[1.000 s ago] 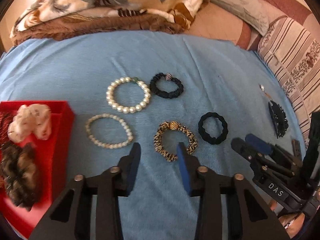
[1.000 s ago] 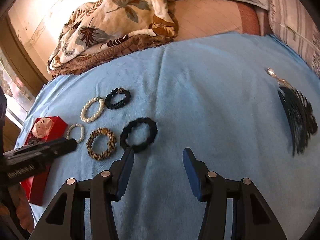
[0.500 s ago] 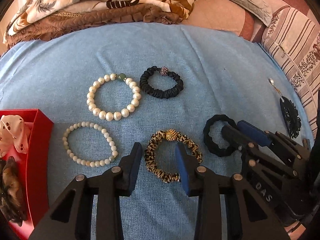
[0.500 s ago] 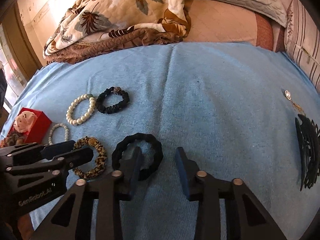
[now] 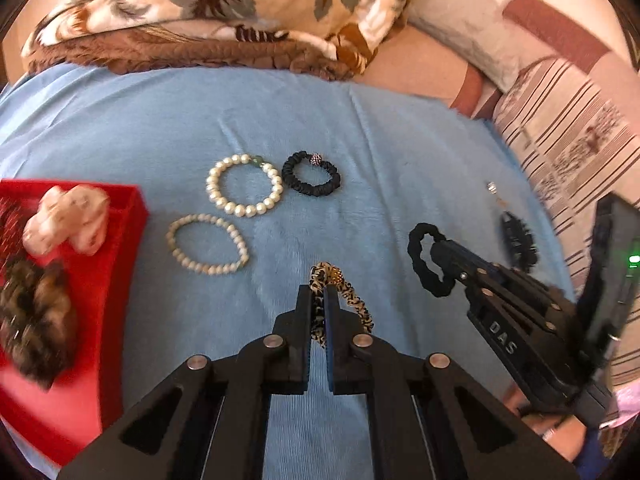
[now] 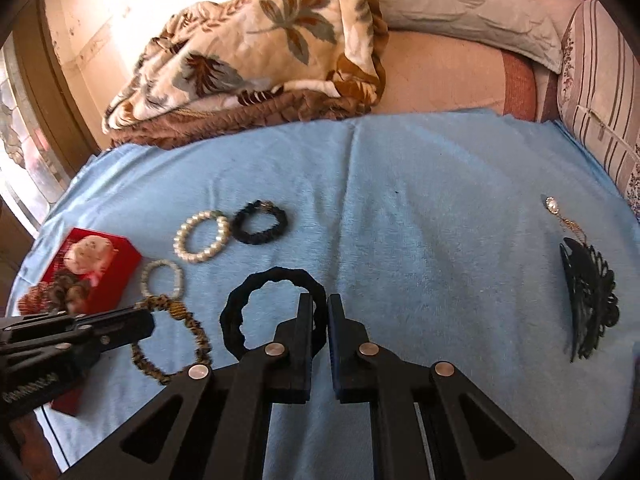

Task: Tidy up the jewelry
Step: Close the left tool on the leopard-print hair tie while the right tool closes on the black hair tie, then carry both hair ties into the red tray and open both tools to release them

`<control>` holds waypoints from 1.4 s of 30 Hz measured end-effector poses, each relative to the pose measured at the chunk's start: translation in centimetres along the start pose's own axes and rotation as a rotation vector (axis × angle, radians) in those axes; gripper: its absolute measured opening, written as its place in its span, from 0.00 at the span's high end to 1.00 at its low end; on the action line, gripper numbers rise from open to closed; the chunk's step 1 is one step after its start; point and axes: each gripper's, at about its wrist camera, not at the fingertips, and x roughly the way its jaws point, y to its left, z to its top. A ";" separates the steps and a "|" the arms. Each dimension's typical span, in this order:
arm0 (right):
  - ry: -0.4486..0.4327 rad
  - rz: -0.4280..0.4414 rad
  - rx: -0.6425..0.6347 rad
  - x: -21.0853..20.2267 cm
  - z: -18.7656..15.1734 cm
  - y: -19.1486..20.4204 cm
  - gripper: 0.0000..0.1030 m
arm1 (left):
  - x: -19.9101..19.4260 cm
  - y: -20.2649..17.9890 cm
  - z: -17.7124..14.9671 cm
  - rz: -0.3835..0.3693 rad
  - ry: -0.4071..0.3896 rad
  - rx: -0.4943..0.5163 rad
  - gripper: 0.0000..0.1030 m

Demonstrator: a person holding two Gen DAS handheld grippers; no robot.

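My left gripper is shut on the leopard-print scrunchie, lifted a little off the blue cloth; it also shows in the right wrist view. My right gripper is shut on the plain black scrunchie, seen from the left wrist view too. On the cloth lie a large pearl bracelet, a small pearl bracelet and a black scrunchie with a bead. A red box at the left holds a white bow and brown scrunchies.
A black hair claw with a gold earring lies at the right of the blue cloth. A floral blanket and pillows border the far and right sides.
Both grippers have closed: the left on the leopard-print scrunchie, the right on the plain black scrunchie. Both scrunchies are pinched and slightly lifted and shifted.
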 end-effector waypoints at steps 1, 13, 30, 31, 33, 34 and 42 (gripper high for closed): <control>-0.003 0.003 -0.002 -0.4 -0.1 0.3 0.92 | -1.0 0.3 -0.3 -0.006 -0.010 -0.011 0.95; -0.006 0.079 -0.068 -4.0 -2.2 5.8 0.92 | -10.4 8.5 -4.7 0.049 -0.134 -0.199 0.95; 0.032 0.194 -0.282 -2.4 -2.0 19.3 0.92 | -12.5 20.6 -8.7 0.166 -0.145 -0.439 0.95; 0.039 0.195 -0.297 -1.9 -1.9 20.1 0.92 | -12.2 20.8 -8.9 0.161 -0.139 -0.440 0.95; 0.048 0.194 -0.315 -1.0 -1.6 21.2 0.92 | -11.9 21.1 -9.0 0.159 -0.135 -0.440 0.95; 0.055 0.189 -0.326 -0.3 -1.4 21.9 0.92 | -11.7 21.2 -9.0 0.160 -0.134 -0.439 0.95; 0.088 0.134 -0.375 4.3 0.1 24.4 0.92 | -10.9 22.1 -9.3 0.154 -0.124 -0.455 0.95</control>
